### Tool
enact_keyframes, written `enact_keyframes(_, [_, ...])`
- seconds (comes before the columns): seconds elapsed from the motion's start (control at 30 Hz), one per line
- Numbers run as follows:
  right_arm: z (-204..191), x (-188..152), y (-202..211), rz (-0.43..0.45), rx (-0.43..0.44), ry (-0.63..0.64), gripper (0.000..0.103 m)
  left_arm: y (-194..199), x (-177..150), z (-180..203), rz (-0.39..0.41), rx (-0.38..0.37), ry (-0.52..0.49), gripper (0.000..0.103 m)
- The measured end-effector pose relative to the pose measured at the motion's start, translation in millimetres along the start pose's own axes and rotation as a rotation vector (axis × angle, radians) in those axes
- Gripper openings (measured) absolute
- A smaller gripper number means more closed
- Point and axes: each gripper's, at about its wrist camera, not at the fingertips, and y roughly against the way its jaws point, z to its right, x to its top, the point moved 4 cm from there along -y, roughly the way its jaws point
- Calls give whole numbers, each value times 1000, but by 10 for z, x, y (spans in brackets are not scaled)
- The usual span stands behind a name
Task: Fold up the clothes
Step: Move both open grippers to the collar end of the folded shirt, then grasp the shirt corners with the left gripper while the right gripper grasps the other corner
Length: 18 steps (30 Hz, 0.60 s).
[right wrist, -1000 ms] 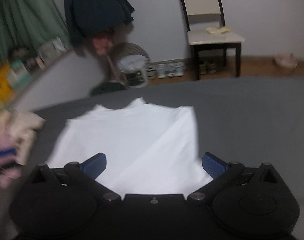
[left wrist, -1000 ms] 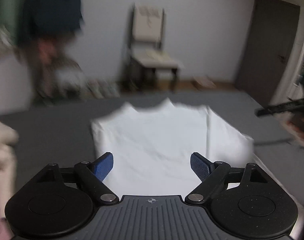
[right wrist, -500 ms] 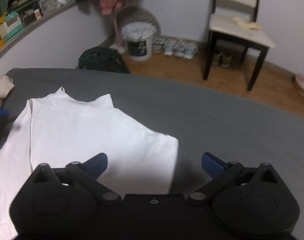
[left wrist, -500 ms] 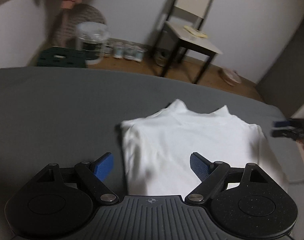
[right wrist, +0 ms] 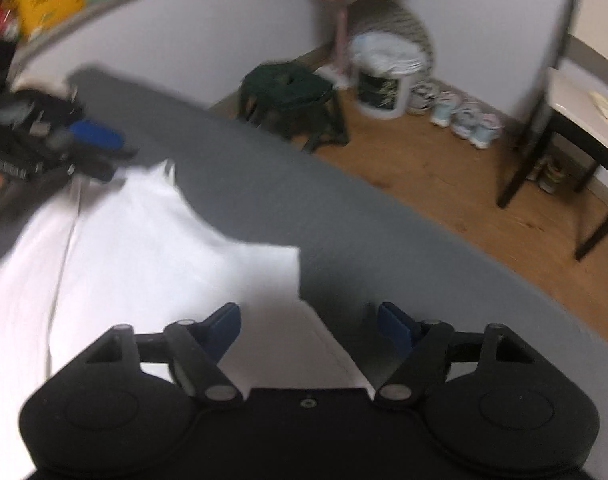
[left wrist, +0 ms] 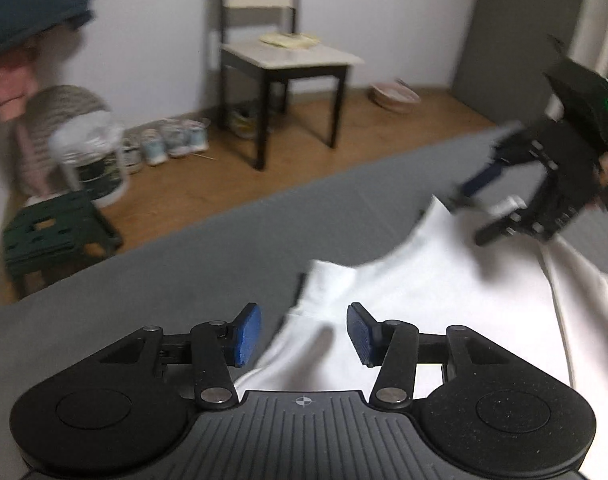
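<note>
White garment: a partly folded white top lying flat on the grey bed surface, its collar end toward the far edge of the bed; a lengthwise fold line runs along one side.
Left gripper: low over the collar-side corner of the garment, blue pads apart with the white cloth edge showing in the gap between them; nothing clamped.
Right gripper: low over the opposite corner, where the garment's edge meets the grey surface; blue fingers spread wide, holding nothing.
Cross views: each camera catches the other gripper at the far side of the garment, blurred; from the left view the right one sits near the pointed collar tip.
Floor: wooden boards beyond the bed.
Chair: dark frame, pale seat, against the wall.
Stool: dark green, just past the bed edge.
Bucket: white, beside the stool, with a row of shoes next to it.
</note>
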Motion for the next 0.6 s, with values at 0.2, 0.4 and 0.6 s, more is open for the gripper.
enact_keyframes(0.2, [28,-50,-73,-7,21,20,49,-121,-6,27,-56,-16,-70,19])
enact_keyframes(0.4, [-7,-123,12,57,9,21,32,-58,-26,75,-43,29,-101,2])
enact_keyframes(0.6, [-83,-163,138,104,-44,34,5,78,-18,232,-6,87,-159,0])
